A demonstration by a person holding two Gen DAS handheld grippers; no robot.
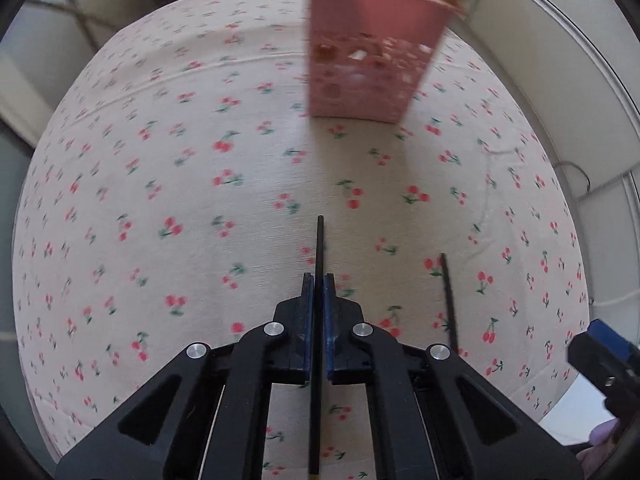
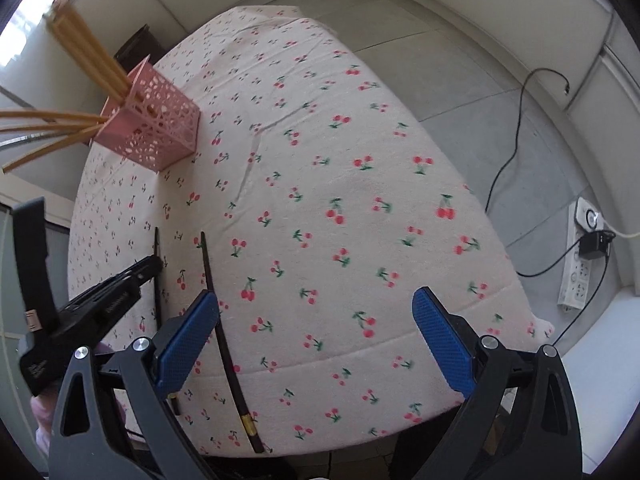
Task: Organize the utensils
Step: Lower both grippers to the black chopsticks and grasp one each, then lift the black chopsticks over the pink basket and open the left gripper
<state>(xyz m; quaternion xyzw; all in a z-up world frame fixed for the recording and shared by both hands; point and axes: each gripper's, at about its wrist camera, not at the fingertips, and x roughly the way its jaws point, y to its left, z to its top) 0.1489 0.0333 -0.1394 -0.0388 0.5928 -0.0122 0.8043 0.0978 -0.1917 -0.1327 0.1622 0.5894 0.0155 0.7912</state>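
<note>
So most wooden chopsticks (image 2: 92, 60) already sit in the pink holder (image 2: 156, 128); my left gripper (image 1: 319, 292) jaws pinch one black chopstick (image 1: 319, 248), right gripper (image 2: 316, 336) jaws spread, the second black chopstick (image 2: 224, 340) still lies on the desk (image 2: 360, 140).

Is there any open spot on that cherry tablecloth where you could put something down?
Plenty. The tablecloth lies bare from the pink basket across to its far and right edges. It is crowded only at the near left: two black chopsticks lie there, one clamped in the left gripper, with the open right gripper over the other.
</note>
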